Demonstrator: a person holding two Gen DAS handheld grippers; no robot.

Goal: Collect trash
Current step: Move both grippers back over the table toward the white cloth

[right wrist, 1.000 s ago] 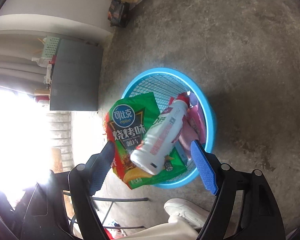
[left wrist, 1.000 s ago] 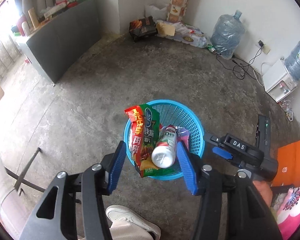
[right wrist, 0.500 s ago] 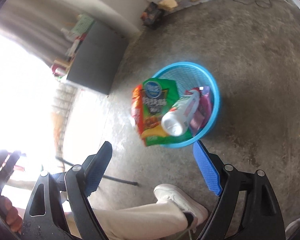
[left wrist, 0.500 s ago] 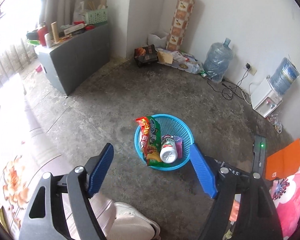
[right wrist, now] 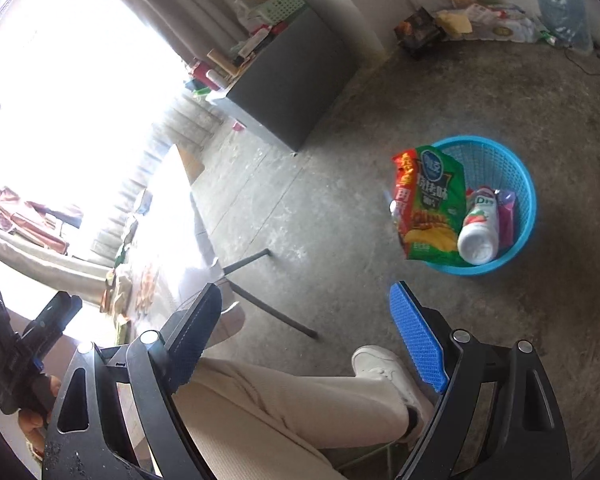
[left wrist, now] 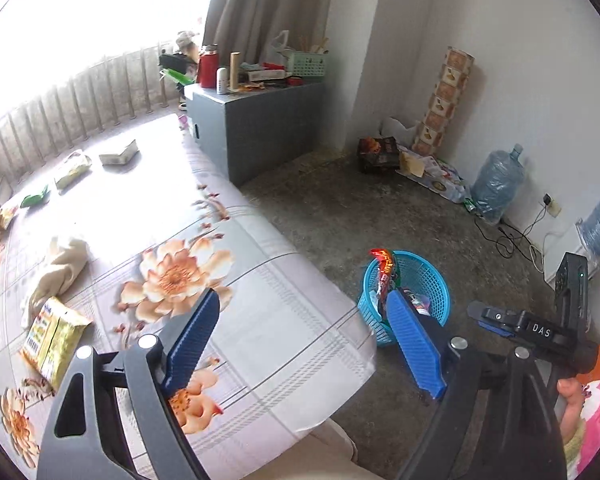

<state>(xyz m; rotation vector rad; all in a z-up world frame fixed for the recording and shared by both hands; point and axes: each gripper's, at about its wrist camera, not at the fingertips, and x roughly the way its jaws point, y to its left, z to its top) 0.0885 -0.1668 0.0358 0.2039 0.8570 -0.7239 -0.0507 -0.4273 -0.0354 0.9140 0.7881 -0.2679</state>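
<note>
A blue mesh basket (right wrist: 516, 168) stands on the concrete floor. It holds a green and red chip bag (right wrist: 432, 204), a white bottle (right wrist: 478, 232) and a purple wrapper (right wrist: 506, 212). It also shows in the left wrist view (left wrist: 420, 280). My left gripper (left wrist: 304, 340) is open and empty above a table with a flowered cloth (left wrist: 228, 264). On the cloth lie a yellow packet (left wrist: 52, 340), a crumpled cream cloth (left wrist: 60, 268), a green wrapper (left wrist: 36, 199) and other packets (left wrist: 74, 168). My right gripper (right wrist: 308, 340) is open and empty above the floor.
A grey cabinet (left wrist: 268, 128) with clutter on top stands by the window. Water jugs (left wrist: 498, 182), cables and boxes line the far wall. The person's leg and white shoe (right wrist: 384, 368) are under my right gripper. A table leg (right wrist: 268, 308) slants across the floor.
Both grippers have pulled up and away from the basket. The left has swung left over the flowered table; the right has swung left too, so the basket sits far right.
</note>
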